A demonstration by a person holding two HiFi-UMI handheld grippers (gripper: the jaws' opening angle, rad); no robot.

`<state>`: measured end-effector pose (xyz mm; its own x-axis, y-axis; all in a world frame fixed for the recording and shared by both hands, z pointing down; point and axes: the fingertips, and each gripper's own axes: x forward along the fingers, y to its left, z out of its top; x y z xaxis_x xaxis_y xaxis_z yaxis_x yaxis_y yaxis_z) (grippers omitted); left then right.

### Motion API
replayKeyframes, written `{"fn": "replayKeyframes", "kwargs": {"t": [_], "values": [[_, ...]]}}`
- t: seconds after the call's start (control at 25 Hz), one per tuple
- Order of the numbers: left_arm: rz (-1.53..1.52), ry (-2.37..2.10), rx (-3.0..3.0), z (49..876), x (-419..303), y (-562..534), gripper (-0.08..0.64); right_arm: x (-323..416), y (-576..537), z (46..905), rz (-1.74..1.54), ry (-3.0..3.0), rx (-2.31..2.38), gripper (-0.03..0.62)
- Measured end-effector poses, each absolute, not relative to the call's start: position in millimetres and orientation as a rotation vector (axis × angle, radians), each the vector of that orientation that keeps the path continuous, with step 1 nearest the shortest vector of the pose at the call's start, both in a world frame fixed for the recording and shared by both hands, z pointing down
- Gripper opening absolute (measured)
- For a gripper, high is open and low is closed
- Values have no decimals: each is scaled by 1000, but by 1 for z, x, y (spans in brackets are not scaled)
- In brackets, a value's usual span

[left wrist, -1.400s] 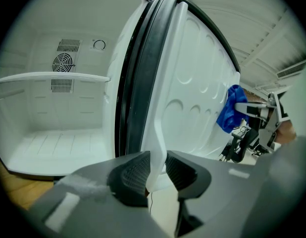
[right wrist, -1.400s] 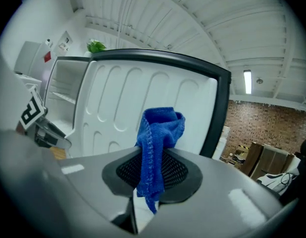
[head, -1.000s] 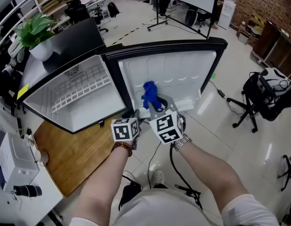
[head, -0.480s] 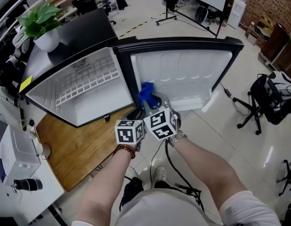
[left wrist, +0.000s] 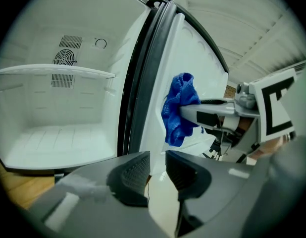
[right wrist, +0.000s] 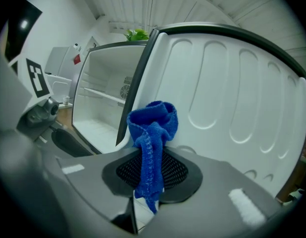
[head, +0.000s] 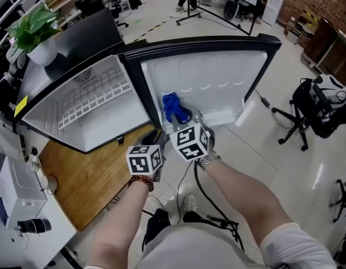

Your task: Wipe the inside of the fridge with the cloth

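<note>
Cloth (right wrist: 152,133), blue and bunched, is pinched in my right gripper (right wrist: 152,171); its jaws are closed on the cloth, only as far apart as the folds are thick. My left gripper (left wrist: 157,168) has its jaws a narrow slit apart with nothing between them, low in front of the fridge (head: 89,114).

I count one cloth, two grippers, one fridge with its one door (head: 218,77) swung wide, and one shelf (left wrist: 54,72) inside.

The cloth's long axis runs up and down: a rounded wad stands above the pads and a thin tail hangs below them. The wad points at the door's white inner face, just beside the hinge edge, and seems to touch it, though I cannot be sure. One potted plant (head: 34,32) stands on top of the fridge.
</note>
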<state>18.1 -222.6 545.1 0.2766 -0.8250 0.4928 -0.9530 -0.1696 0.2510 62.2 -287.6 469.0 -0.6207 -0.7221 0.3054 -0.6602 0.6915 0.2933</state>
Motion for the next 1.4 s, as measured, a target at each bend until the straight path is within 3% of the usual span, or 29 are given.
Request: {"fn": "replayKeyframes", "kwargs": {"t": [1.4], "values": [[342, -1537, 2072, 550, 53, -223, 107, 271, -350, 477, -128, -2188, 1508, 71]]}}
